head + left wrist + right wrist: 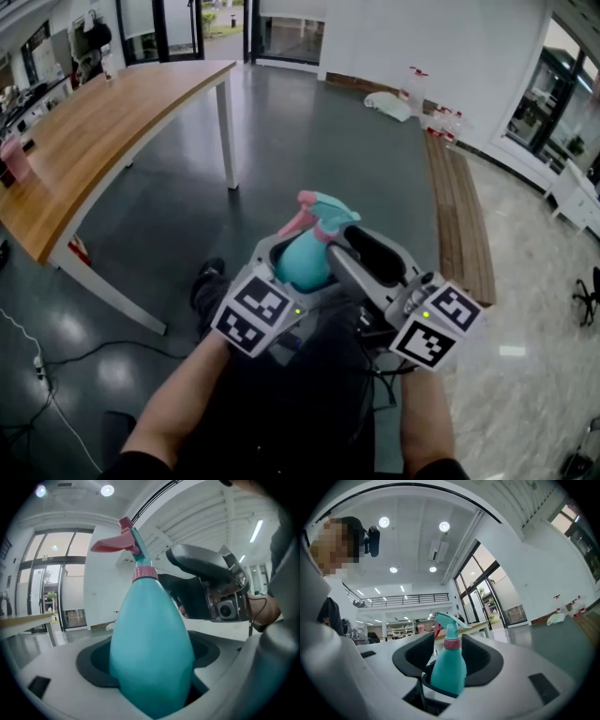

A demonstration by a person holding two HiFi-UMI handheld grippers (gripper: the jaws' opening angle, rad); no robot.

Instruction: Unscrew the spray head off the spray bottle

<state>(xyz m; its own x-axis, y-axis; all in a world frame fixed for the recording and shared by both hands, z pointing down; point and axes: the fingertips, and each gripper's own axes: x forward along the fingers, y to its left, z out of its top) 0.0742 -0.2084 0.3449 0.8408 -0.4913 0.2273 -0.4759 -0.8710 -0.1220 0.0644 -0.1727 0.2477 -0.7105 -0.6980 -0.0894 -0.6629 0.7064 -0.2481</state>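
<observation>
Slippage is the main risk here. The left tool (296, 269) is clamped on the rounded belly of the teal spray bottle (150, 639), holding it upright in the air. That belly tapers and looks smooth, so in my judgement a hard twist at the top could spin the bottle inside the clamp, or squeeze it up and out.

Above that tool's jaws sits the pink collar (144, 573). Over it is the spray head (133, 536), with its pink trigger (110, 544) pointing to the left tool's left. A grip taken on the trigger or nozzle instead of the collar would likely press the trigger or flex the head without loosening the thread.

The right tool (358, 258) has its jaws apart and grips nothing. It lies just beside the bottle's upper part, with the bottle framed between its dark pads but farther out. If it closes from here, off the collar's line, it may knock the bottle askew in the left clamp. Nothing is under the bottle, so a slip means a fall to the floor.

Count: two tools, one spray bottle, one spray head, one collar, one trigger.
</observation>
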